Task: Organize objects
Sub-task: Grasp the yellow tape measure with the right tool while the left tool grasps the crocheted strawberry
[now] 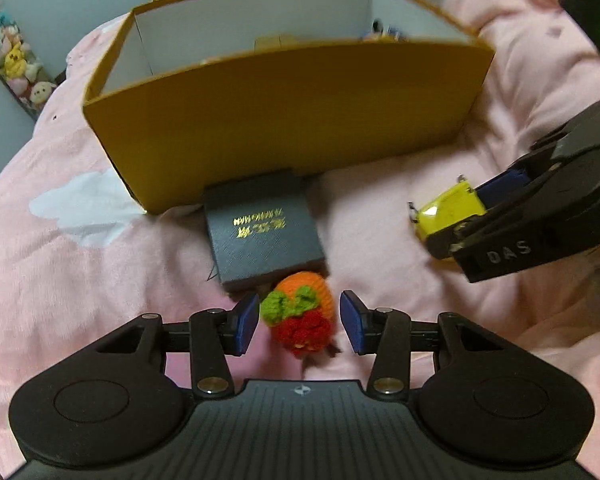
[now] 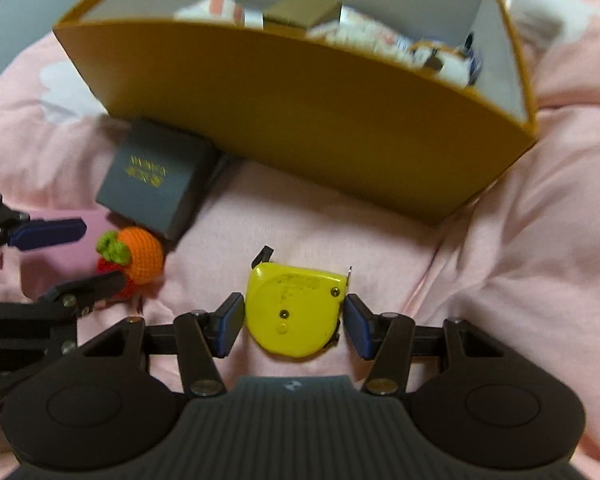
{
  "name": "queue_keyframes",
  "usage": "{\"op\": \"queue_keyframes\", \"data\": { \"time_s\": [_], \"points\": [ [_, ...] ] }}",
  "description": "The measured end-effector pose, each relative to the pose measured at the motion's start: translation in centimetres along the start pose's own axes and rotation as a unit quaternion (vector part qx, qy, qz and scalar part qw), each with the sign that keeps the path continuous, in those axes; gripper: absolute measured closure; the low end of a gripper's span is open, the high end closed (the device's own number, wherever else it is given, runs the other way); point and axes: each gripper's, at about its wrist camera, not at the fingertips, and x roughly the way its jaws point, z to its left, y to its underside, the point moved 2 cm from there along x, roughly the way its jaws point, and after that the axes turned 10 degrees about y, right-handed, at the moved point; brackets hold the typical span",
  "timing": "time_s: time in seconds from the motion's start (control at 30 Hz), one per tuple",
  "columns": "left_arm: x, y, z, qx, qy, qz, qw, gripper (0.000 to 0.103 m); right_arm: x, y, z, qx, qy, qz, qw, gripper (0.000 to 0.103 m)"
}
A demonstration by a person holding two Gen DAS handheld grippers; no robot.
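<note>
A crocheted orange-and-red fruit toy [image 1: 300,314] lies on the pink blanket between the open fingers of my left gripper [image 1: 299,322], with gaps on both sides. It also shows in the right wrist view [image 2: 134,256]. A yellow tape measure [image 2: 294,312] sits between the pads of my right gripper [image 2: 294,326], which touch or nearly touch its sides; it also shows in the left wrist view [image 1: 448,212]. A dark grey box with gold lettering [image 1: 260,228] lies against the front of an open mustard-yellow box [image 1: 284,136].
The mustard box [image 2: 300,120] holds several small packets and a brown carton [image 2: 300,10]. The pink blanket [image 1: 80,280] is rumpled, with folds to the right. A shelf of plush toys [image 1: 16,64] stands far left.
</note>
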Motion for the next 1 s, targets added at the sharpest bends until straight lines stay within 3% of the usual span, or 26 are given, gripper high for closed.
{"op": "queue_keyframes", "data": {
  "time_s": [0.13, 0.43, 0.6, 1.0],
  "points": [
    [1.7, 0.5, 0.0, 0.006, -0.014, 0.021, 0.9997, 0.051, 1.3, 0.1, -0.2, 0.003, -0.009, 0.010, 1.000, 0.046],
    [3.1, 0.8, -0.2, -0.007, -0.004, 0.020, 0.9998, 0.054, 2.8, -0.1, -0.8, 0.011, -0.023, 0.023, 0.999, 0.046],
    [2.2, 1.1, -0.2, -0.022, 0.003, 0.004, 0.9997, 0.057, 2.6, 0.1, -0.9, 0.009, -0.021, 0.022, 0.999, 0.046],
    [-2.0, 0.3, 1.4, -0.084, 0.062, -0.053, 0.9931, 0.058, 0.3, 0.9, -1.9, 0.026, -0.021, 0.004, 0.999, 0.047]
  ]
}}
